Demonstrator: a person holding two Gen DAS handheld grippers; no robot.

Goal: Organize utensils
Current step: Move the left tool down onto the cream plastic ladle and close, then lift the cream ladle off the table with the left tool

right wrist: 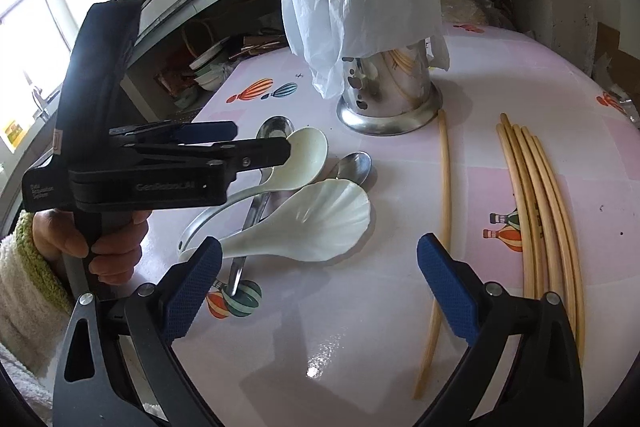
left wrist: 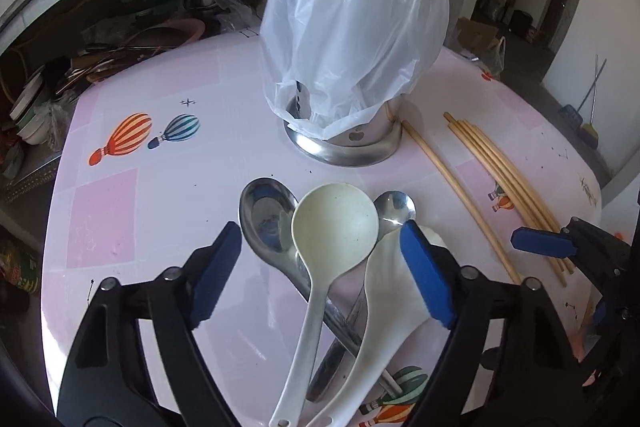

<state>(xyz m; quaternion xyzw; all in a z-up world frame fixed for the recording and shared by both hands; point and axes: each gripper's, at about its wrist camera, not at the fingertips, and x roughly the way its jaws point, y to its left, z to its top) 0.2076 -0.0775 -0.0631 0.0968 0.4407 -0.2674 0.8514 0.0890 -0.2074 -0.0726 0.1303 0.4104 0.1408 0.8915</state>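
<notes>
Left gripper (right wrist: 260, 143): black plastic body and pistol-style handle; blue pads; small screw at the jaw pivot; faint embossed brand lettering on the side, small white text near the rear. Right gripper (right wrist: 320, 291): black linkage arms with triangular cut-outs; silver rivets at the joints; blue fingers (right wrist: 192, 291) with diamond-knurled texture. Person's hand (right wrist: 100, 247) shows a fluffy cream sleeve (right wrist: 24, 291) with a green cuff.

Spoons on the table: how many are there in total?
4, piled before the metal holder: round cream spoon on top, shell-shaped white spoon beside it, large steel spoon and small steel spoon underneath. More may be hidden.
</notes>
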